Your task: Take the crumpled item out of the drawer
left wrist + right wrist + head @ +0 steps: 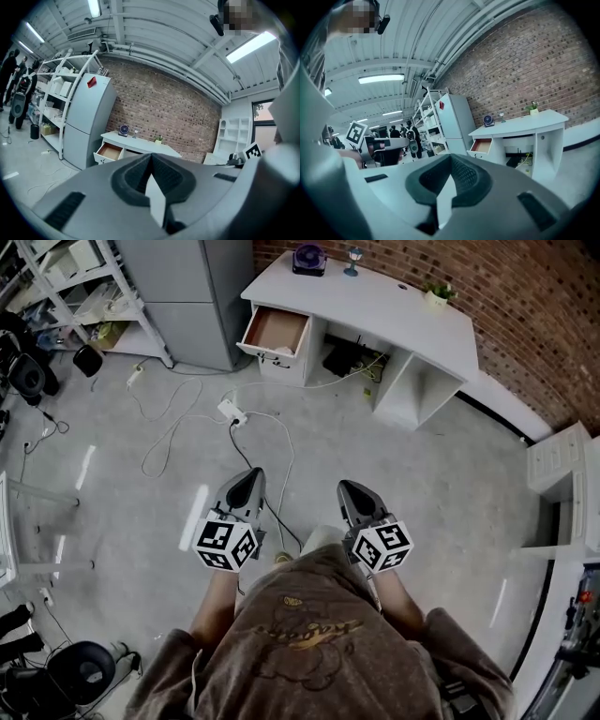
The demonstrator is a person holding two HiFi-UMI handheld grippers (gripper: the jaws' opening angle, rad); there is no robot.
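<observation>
The left hand-held gripper (250, 474) and right hand-held gripper (350, 487), both closed and empty, aim toward the distant open white drawer (277, 331) at the white counter's (394, 310) left end.

You're working in even, cool overhead light. In your head view the floor (441, 493) carries pale streaks of glare, and the shadows under the counter (375, 310) are soft. A ceiling tube (251, 46) burns out to white in the left gripper view, and another strip light (380, 78) glows in the right gripper view. Both gripper views bow strongly toward the edges and fall off to black corners. Up close, the left tongs (151, 158) and right tongs (450, 161) look soft, while the brick wall (159, 105) stays fairly crisp.
</observation>
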